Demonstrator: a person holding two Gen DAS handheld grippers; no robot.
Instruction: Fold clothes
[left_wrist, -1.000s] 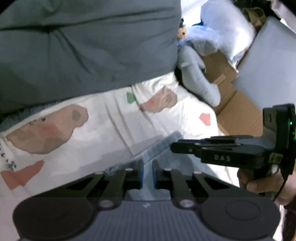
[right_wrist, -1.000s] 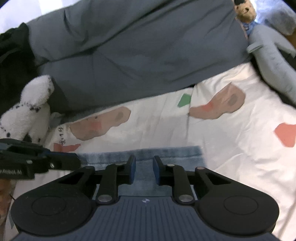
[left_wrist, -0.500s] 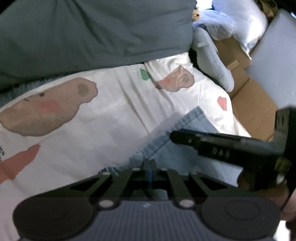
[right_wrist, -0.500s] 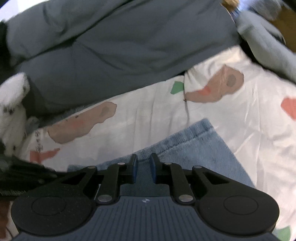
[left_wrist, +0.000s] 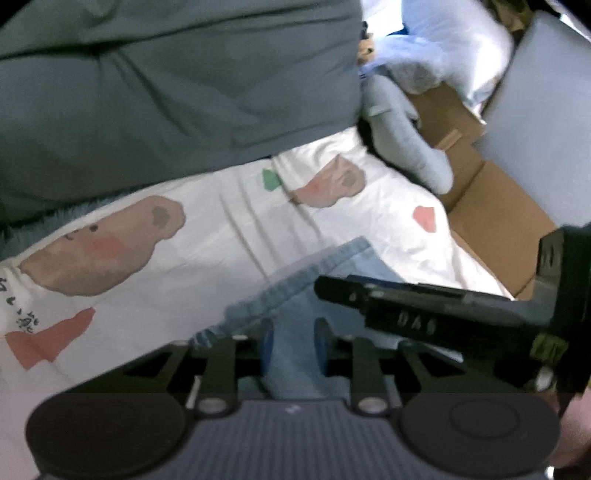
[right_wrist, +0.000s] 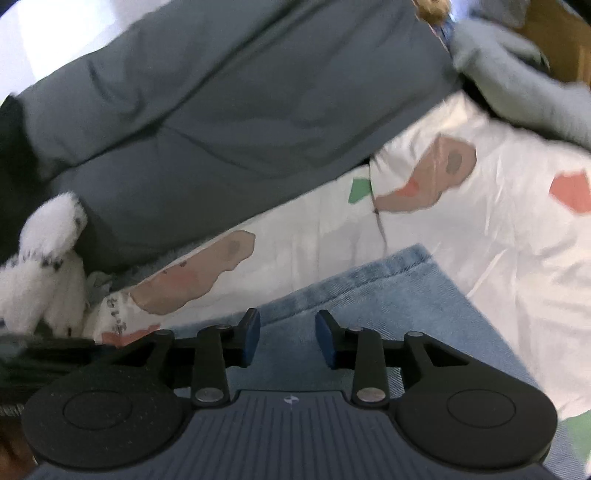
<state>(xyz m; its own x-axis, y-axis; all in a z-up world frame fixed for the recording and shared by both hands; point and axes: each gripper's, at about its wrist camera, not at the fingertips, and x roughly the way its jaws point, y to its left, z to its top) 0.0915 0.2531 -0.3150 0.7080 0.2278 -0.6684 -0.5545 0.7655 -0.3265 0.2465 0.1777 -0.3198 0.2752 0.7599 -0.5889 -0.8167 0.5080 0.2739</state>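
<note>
Left gripper (left_wrist: 291, 345) spread over denim jeans (right_wrist: 388, 306). Right gripper (right_wrist: 287, 338) likewise spread above jeans; flat on printed white sheet (right_wrist: 498, 229)

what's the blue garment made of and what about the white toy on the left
The blue garment looks like light-wash denim: a diagonal twill weave and a stitched, slightly frayed hem show. The white toy looks like plush, probably synthetic fur: a fuzzy pile with dark spots.

A home bedroom: a bed's bear-print white sheet (right_wrist: 314, 236) and grey duvet (right_wrist: 240, 103) lie ahead of the tongs, a spotted plush toy (right_wrist: 44, 273) left, cardboard boxes (left_wrist: 495, 206) beside the bed at right.
</note>
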